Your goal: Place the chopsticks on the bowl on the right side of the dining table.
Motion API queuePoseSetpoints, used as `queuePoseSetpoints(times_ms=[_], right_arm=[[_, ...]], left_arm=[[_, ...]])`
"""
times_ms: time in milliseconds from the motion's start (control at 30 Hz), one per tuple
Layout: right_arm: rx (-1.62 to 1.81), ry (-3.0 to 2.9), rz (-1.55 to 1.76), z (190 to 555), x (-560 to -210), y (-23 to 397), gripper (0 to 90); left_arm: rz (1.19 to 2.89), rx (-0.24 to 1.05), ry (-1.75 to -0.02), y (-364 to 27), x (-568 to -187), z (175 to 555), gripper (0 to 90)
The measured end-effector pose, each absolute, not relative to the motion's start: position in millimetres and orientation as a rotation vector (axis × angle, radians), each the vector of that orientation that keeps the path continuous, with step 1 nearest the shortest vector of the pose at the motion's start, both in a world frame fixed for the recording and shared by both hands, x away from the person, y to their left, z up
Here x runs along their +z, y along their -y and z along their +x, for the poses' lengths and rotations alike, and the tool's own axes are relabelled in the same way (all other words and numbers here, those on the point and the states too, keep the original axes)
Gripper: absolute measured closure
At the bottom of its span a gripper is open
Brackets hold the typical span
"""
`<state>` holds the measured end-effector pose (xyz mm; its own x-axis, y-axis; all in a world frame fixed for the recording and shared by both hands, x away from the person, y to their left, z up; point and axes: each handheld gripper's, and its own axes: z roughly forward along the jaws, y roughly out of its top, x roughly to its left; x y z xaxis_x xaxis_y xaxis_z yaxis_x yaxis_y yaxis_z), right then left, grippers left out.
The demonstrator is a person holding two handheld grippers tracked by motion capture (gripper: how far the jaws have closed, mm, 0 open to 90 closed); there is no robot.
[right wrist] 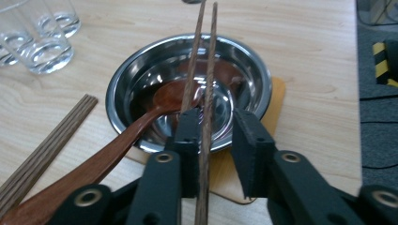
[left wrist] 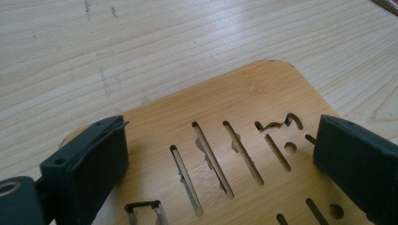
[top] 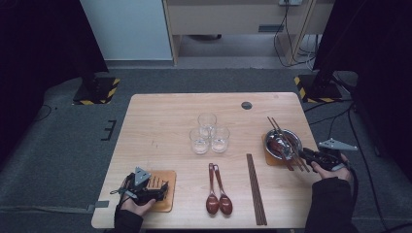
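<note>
The chopsticks (right wrist: 204,93) lie between my right jaws, running forward from them across the bowl (right wrist: 141,70), tips past its far rim. The right gripper (right wrist: 218,133) is partly open: one stick lies against the left jaw, but there is a clear gap to the right jaw, so I would not call it a grip. I judge the sticks are resting on the rim, bridged there so they stay off the surface. A spoon (right wrist: 117,140) sits in the bowl, its handle sloping back past the left of my jaws. The bowl stands on a coaster (right wrist: 277,93), presumably to protect the surface. Left of the jaws lies another pair of sticks (right wrist: 51,140), and farther ahead to the left stand glasses (right wrist: 44,51).

My left gripper (left wrist: 220,154) hovers wide open over a second coaster (left wrist: 234,98) (slotted wood), a jaw on each side, pressing on nothing. From above, two spare spoons (top: 217,194) lie between my hands, likely meant for other settings.
</note>
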<state>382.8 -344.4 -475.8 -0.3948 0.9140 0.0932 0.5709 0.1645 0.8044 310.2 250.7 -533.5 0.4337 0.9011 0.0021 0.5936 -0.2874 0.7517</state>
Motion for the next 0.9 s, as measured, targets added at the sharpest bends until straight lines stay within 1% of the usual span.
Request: queuePoseSetpoints(times_ms=[133, 367, 567, 900], right_arm=[[1.110, -2.049, 1.417, 383.1, -478.1, 343.1, 78.1], [1.117, -2.069, 1.443, 384.1, -482.3, 343.3, 79.2], [1.125, -2.077, 1.459, 385.0, -485.0, 343.6, 83.9], [1.136, -2.066, 1.474, 387.2, -486.3, 345.5, 84.6]], left_arm=[[1.999, 0.571, -1.256, -250.7, -533.5, 310.2, 2.6], [1.999, 0.571, -1.255, -250.7, -533.5, 310.2, 2.6], [2.000, 0.571, -1.255, -250.7, -533.4, 310.2, 2.6], [1.999, 0.571, -1.256, -250.6, -533.5, 310.2, 2.6]])
